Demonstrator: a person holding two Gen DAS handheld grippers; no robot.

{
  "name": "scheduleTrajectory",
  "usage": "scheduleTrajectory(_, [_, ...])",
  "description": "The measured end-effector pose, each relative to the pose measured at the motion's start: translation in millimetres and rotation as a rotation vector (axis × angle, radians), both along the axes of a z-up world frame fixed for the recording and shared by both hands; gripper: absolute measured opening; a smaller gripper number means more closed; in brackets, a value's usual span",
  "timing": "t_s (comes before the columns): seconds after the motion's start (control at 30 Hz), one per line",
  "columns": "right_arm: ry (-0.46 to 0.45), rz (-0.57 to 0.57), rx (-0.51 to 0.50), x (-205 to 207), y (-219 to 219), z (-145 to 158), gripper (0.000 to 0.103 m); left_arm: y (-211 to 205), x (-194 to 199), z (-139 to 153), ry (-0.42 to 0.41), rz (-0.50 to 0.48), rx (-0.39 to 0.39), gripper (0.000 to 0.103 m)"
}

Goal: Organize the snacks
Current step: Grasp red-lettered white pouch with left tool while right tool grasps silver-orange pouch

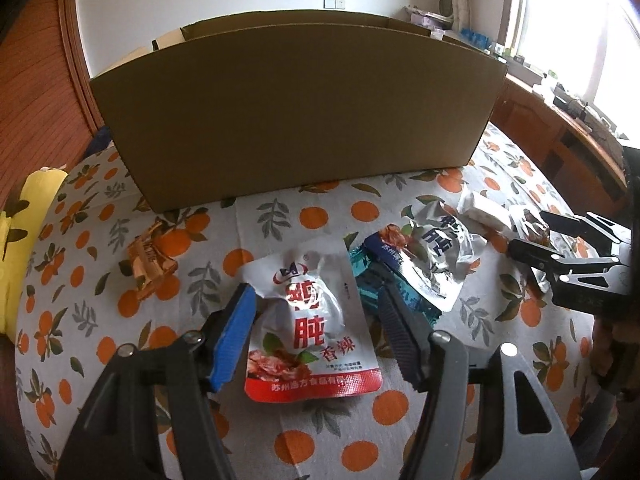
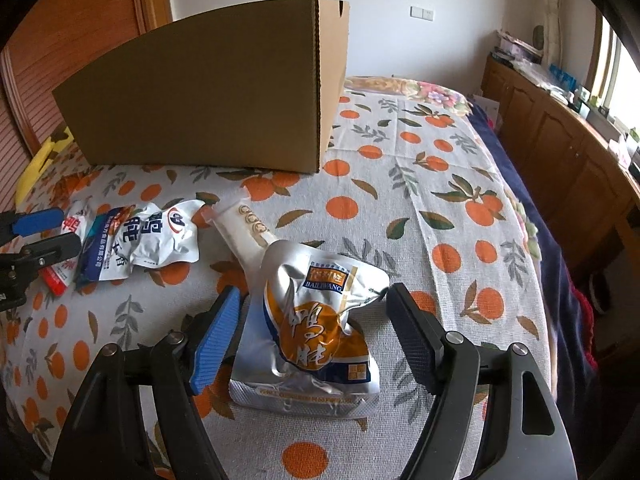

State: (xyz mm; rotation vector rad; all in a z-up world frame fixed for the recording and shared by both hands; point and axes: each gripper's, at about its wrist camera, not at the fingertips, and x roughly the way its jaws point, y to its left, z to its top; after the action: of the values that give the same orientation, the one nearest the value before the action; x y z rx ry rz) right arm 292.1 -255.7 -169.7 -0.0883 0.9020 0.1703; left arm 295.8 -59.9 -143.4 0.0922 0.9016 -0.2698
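A red-and-white snack pouch (image 1: 316, 320) lies on the orange-print cloth between the open jaws of my left gripper (image 1: 318, 304). A blue-and-silver pouch (image 1: 428, 256) lies just right of it; it also shows in the right wrist view (image 2: 140, 240). My right gripper (image 2: 312, 316) is open around an orange-and-silver pouch (image 2: 316, 328). A white stick pack (image 2: 244, 224) lies behind that pouch. A small orange wrapper (image 1: 150, 260) lies to the left. The right gripper (image 1: 528, 236) shows at the right of the left wrist view, and the left gripper (image 2: 52, 232) at the left of the right wrist view.
A large open cardboard box (image 1: 296, 120) stands at the back of the bed; it also shows in the right wrist view (image 2: 200, 104). A yellow pillow (image 1: 24, 232) lies at the left edge. A wooden cabinet (image 2: 560, 136) runs along the right, beyond the bed edge.
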Motion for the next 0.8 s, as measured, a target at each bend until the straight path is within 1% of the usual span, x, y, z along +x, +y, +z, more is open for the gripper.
scheduleTrajectory(0.27, [0.0,-0.001,0.001,-0.4,0.4,-0.4,0.076,-1.5,3.7,-2.7,0.008,0.015,0.018,0.063])
scheduleTrajectory(0.33, [-0.001,-0.001,0.0,-0.3,-0.1,-0.5,0.076,-0.5,4.2,-3.8,0.012,0.014,0.016,0.06])
scheduleTrajectory(0.4, [0.0,0.0,0.001,-0.3,-0.3,-0.5,0.076,0.2,5.5,-5.9,0.024,0.016,0.015,0.056])
scheduleTrajectory(0.53, [-0.001,0.0,0.0,0.1,-0.7,-0.7,0.076,1.0,2.8,-6.4,0.023,-0.001,0.011,0.055])
scheduleTrajectory(0.63, [0.0,-0.001,0.002,0.5,-1.3,-0.7,0.077,-1.8,-3.3,-4.5,0.029,-0.024,0.029,0.053])
scheduleTrajectory(0.8, [-0.002,-0.007,-0.001,-1.0,-0.2,-0.3,0.077,5.1,-14.6,-2.5,0.051,-0.029,-0.005,0.052])
